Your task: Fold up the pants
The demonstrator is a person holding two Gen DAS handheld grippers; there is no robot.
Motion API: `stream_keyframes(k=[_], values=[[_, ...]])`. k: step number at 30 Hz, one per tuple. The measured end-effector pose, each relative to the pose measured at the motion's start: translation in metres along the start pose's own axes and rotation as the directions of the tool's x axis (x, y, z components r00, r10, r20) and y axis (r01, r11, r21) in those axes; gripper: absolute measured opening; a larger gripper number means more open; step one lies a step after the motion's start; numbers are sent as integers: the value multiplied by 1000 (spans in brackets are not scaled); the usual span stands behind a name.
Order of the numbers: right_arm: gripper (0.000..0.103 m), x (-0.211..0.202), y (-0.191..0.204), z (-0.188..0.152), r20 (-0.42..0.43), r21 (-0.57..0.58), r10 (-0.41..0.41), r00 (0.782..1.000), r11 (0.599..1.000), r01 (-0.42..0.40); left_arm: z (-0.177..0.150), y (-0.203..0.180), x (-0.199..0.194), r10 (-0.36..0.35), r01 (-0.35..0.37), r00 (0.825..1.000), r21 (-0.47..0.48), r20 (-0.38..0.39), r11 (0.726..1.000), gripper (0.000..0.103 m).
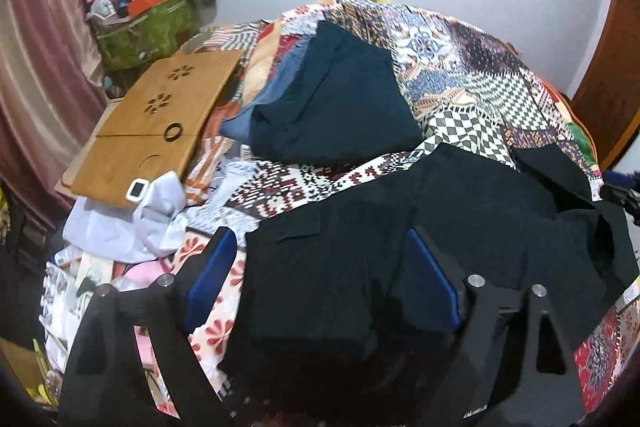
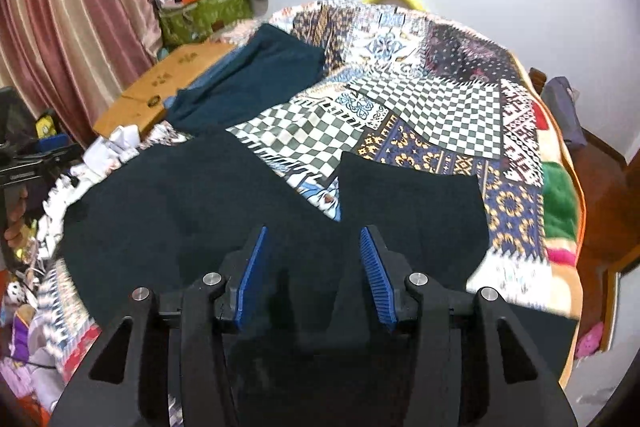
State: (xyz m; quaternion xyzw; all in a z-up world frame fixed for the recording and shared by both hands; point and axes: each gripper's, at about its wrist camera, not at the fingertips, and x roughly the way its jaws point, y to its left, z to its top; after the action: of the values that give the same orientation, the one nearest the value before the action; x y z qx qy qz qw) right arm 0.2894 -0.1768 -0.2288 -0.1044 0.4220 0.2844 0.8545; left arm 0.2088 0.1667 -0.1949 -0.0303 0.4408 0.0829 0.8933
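Observation:
Black pants point(image 1: 460, 203) lie spread on the patchwork bedspread point(image 1: 460, 67), waist end with a pocket flap near me in the left wrist view. My left gripper point(image 1: 320, 239) is open, its blue pads wide apart over the waist part, holding nothing. In the right wrist view the pants point(image 2: 180, 195) show two legs parted in a V, with bedspread point(image 2: 420, 107) between them. My right gripper point(image 2: 312, 231) is open above the crotch area, empty.
A folded dark teal garment point(image 1: 340, 99) lies farther back on the bed, over a blue one. A wooden lap tray point(image 1: 152, 123) rests at the bed's left edge beside white clothes point(image 1: 132, 223). A green bag point(image 1: 148, 27) and curtain point(image 1: 36, 67) stand left.

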Motion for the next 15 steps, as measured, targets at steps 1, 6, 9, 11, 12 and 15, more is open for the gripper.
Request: stream_keyframes(k=[1,6,9,11,12,15], values=[[44,10,-2,5,-22,-1,3,1000,1000,-3,3,-4,8,-1,1,1000,9,-13,1000,87],[44,51,-13,28,-118,-8,5,993,1000,-6,14,-17,36,-18,21,998,45,-56,999,87],[44,80,-17,42,-179,-7,9,984,1000,-11,18,-22,50,-23,27,997,59,-74,998,87],[44,100,-20,49,-215,-2,13,977,1000,-14,19,-25,60,-25,31,996,66,-88,997,87],[44,109,-21,51,-231,0,11,973,1000,-11,20,-27,64,-26,33,995,69,-92,997,87],[44,133,-27,54,-273,15,-3,962,1000,8,19,-28,72,-31,39,994,74,-101,996,87]])
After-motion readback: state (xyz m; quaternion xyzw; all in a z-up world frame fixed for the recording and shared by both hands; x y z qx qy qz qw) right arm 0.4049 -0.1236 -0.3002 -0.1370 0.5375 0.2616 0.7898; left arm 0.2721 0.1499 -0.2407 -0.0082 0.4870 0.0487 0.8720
